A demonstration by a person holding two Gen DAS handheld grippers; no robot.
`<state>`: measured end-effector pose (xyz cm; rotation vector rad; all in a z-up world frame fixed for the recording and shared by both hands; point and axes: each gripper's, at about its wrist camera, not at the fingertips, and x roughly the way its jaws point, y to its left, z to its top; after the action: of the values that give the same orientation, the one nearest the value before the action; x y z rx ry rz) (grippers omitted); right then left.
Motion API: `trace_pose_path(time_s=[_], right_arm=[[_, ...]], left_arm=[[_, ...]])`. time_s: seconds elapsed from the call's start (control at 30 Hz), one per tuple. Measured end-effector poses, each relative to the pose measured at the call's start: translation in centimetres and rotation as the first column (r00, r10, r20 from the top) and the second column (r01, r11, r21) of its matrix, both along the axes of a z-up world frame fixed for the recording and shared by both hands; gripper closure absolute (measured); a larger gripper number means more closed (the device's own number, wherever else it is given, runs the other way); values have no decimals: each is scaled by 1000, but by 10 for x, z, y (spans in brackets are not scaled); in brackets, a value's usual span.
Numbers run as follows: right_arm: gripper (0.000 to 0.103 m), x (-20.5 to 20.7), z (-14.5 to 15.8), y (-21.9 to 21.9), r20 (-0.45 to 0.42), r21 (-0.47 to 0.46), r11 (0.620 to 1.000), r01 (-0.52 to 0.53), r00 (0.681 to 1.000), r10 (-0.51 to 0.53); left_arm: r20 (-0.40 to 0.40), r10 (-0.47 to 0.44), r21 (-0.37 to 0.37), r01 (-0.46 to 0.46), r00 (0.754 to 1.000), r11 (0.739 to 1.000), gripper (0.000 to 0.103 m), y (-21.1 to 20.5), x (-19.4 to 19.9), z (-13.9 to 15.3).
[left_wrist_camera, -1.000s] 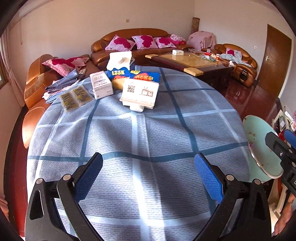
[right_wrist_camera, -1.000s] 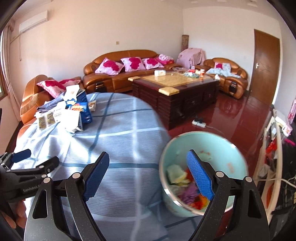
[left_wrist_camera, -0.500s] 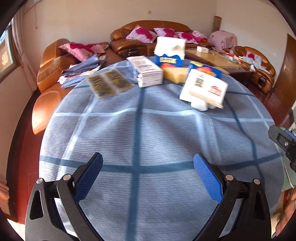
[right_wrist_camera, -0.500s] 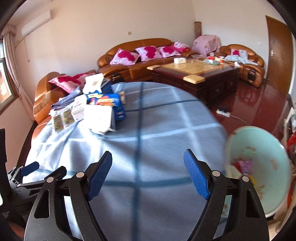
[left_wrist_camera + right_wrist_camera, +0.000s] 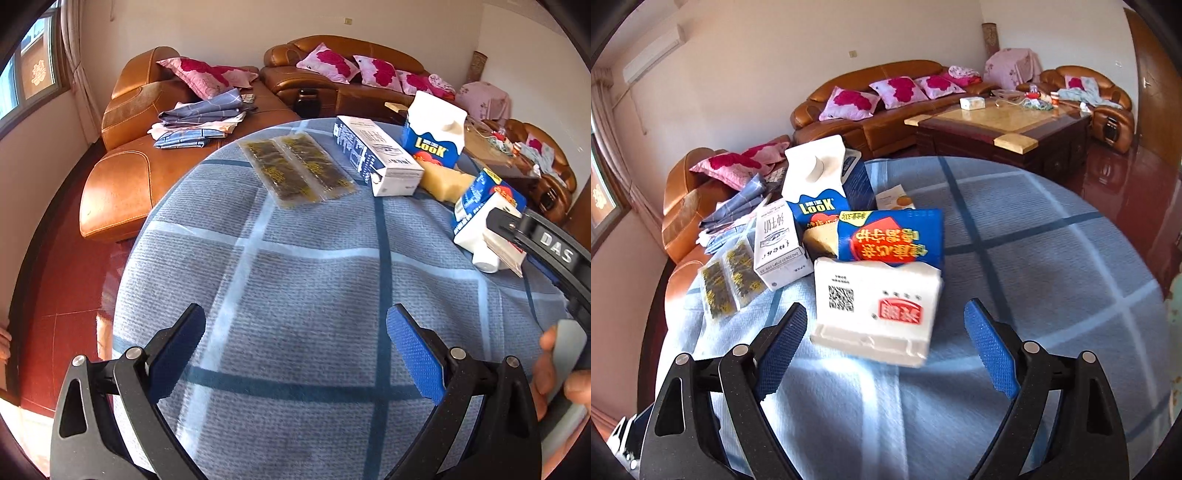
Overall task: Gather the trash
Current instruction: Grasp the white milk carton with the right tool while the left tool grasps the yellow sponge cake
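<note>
My right gripper (image 5: 885,345) is wide open and holds nothing; it hovers just in front of the white carton (image 5: 877,308), which lies flat on the table (image 5: 1052,258) at the near side of the group of packages. I judge this carton is empty and light, with thin walls that dent easily, so I would close on its two long sides near the middle, not on the cap end. My left gripper (image 5: 295,354) is also wide open and empty, above bare cloth near the table's front edge.

The right view shows the blue carton (image 5: 892,238) touching the white one from behind. The left view shows better the two flat sachets (image 5: 295,170) near the far left edge, soft and thin, difficult to pinch.
</note>
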<state>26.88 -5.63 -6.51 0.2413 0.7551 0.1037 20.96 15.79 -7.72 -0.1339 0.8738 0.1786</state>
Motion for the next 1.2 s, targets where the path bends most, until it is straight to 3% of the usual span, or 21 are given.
trace_pose_path(time_s=[0.07,0.17,0.3,0.4,0.63,0.8,1.0,1.2], right_arm=[[18,9,-5,5,-13,-13,1000,5,1000,-5],[31,14,-12,1,-27,15,1000,-1,1000,2],[32,11,-11,-9,-19,26,999,-24,1000,24],[32,4,-5,-24,-3,11,1000,-12,1000,12],[32,-13,13,-93,40,-56,995,86,996,-84],[32,-27,19,-141,57,-66,986,153,987,-149],[32,-46,24,-171,81,-52,982,182,981,-177],[32,-53,26,-192,88,-41,975,220,973,-216]], left_arm=[[1,3,3,-3,1000,1000,7,2,3,0],[6,-4,3,4,1000,1000,7,2,8,0],[9,-23,11,23,1000,1000,7,-5,17,-1],[13,-61,5,61,998,998,13,-17,26,0],[49,-166,-9,167,985,986,18,-70,66,12],[68,-216,37,214,974,976,18,-119,105,18],[23,-184,53,182,983,982,19,-151,154,8],[-32,-177,68,178,984,982,29,-166,181,-5]])
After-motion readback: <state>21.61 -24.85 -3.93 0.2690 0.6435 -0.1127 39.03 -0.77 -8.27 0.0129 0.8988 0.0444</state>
